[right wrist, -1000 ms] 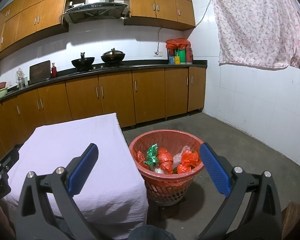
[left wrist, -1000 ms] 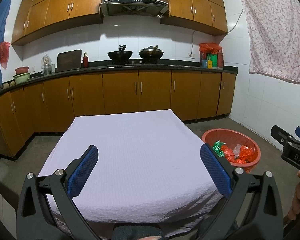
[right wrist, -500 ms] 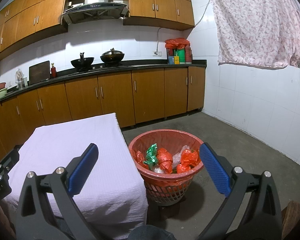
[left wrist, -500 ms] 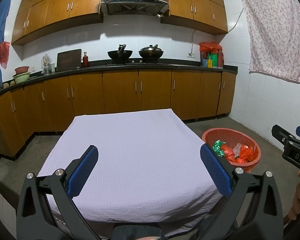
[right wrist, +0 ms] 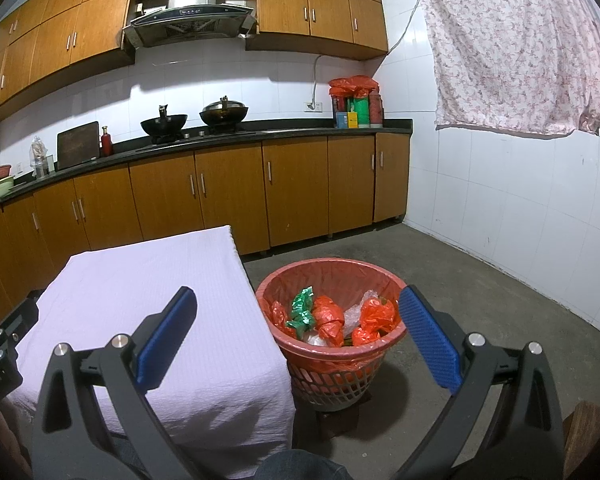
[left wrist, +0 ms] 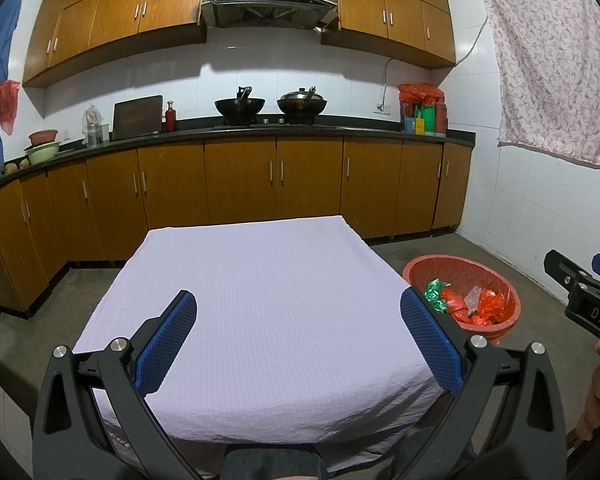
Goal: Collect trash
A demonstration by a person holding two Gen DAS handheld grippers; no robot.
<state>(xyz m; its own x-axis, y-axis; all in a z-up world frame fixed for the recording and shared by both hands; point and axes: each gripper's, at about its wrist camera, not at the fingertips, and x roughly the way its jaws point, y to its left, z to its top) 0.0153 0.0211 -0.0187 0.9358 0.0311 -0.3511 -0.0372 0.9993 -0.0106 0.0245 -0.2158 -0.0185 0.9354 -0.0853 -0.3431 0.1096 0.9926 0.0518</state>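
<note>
A red lined waste basket (right wrist: 384,280) stands on the floor at the table's right side, also seen in the left wrist view as the basket (left wrist: 440,266). Inside lie crumpled red wrappers (right wrist: 328,318), a green wrapper (right wrist: 300,312) and clear plastic. My left gripper (left wrist: 298,308) is open above the near edge of the table, which is covered by a lilac cloth (left wrist: 260,280) with nothing on it. My right gripper (right wrist: 298,308) is open, held near the basket's left rim and the table's right edge, with nothing between its fingers.
Wooden base cabinets (left wrist: 240,184) and a dark counter with two woks (left wrist: 240,106) run along the back wall. A floral cloth (right wrist: 512,52) hangs on the tiled right wall. Bare concrete floor (right wrist: 480,300) lies right of the basket. A knee shows at the bottom.
</note>
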